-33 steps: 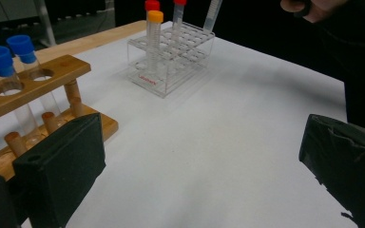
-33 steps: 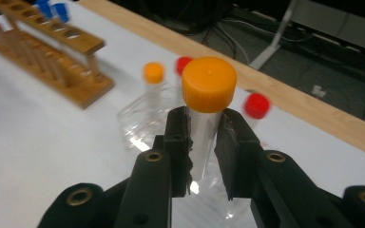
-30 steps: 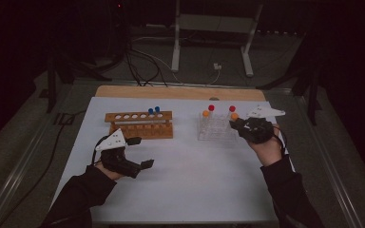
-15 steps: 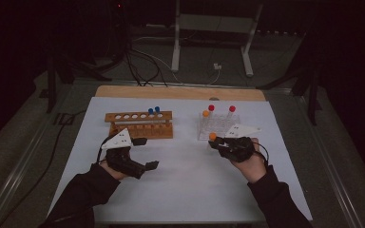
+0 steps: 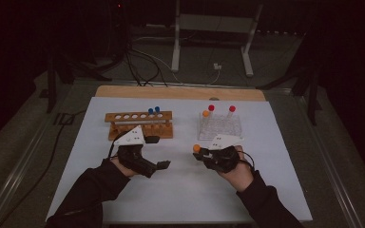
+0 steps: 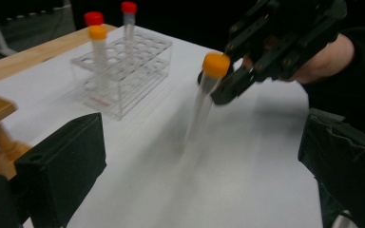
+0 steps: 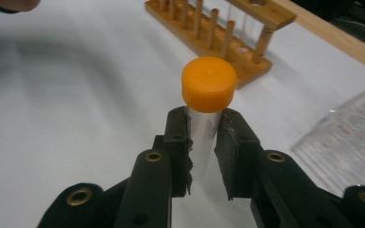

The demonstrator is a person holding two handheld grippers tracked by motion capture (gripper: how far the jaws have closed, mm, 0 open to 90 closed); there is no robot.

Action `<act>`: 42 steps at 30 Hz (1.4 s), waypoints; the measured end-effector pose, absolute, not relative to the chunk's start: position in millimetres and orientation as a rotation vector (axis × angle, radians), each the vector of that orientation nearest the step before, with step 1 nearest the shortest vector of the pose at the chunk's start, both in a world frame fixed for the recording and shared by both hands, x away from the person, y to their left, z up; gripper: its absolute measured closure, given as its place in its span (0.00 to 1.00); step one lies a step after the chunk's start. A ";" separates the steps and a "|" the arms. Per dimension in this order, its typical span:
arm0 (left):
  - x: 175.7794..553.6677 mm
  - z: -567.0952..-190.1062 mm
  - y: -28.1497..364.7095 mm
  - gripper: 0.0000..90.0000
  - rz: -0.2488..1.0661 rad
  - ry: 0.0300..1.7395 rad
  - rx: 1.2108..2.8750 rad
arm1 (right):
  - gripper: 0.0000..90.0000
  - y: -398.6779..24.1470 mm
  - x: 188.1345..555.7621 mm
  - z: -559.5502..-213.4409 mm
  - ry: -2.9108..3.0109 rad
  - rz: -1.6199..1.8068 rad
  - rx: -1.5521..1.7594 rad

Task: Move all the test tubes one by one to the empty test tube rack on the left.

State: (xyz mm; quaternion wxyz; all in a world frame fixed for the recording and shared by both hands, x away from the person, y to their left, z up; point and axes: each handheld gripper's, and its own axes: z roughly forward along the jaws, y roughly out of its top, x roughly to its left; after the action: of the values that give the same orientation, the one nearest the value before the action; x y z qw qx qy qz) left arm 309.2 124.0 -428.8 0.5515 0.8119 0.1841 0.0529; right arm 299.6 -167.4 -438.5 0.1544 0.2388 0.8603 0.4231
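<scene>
My right gripper (image 5: 201,153) (image 7: 202,128) is shut on a clear tube with an orange cap (image 5: 197,147) (image 7: 209,90), just below the cap, held above the white mat in front of the clear plastic rack (image 5: 220,126). The left gripper view shows that tube (image 6: 204,95) tilted, its bottom end blurred just above the mat. My left gripper (image 5: 158,152) (image 6: 199,166) is open and holds nothing. It points at the tube from the left, in front of the wooden rack (image 5: 140,124). Two blue-capped tubes (image 5: 154,111) stand in the wooden rack.
The clear rack holds two red-capped tubes (image 5: 211,108) and another orange-capped tube (image 5: 205,114). A white mat (image 5: 185,194) covers the table, with a bare wooden strip (image 5: 180,92) at its far edge. Cables and a metal stand (image 5: 176,38) lie beyond the table.
My right gripper has come away from the clear rack toward the near middle of the mat, carrying the orange-capped tube. My left gripper has shifted a little toward the wooden rack.
</scene>
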 end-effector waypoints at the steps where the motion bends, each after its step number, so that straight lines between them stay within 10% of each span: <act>1: 309.2 -427.9 121.3 0.04 0.122 0.430 1.921 | 0.84 -165.9 298.9 -439.4 2.470 1.210 0.680; 42: 319.6 -433.4 58.1 0.79 0.143 0.333 1.960 | 0.83 -159.9 293.6 -438.5 2.493 1.259 0.659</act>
State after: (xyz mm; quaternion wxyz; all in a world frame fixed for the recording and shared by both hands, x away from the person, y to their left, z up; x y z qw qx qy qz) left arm 319.6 58.1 -433.4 0.5433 0.8255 0.1404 0.0603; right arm 293.6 -159.9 -438.5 0.1354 0.2274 0.8608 0.4347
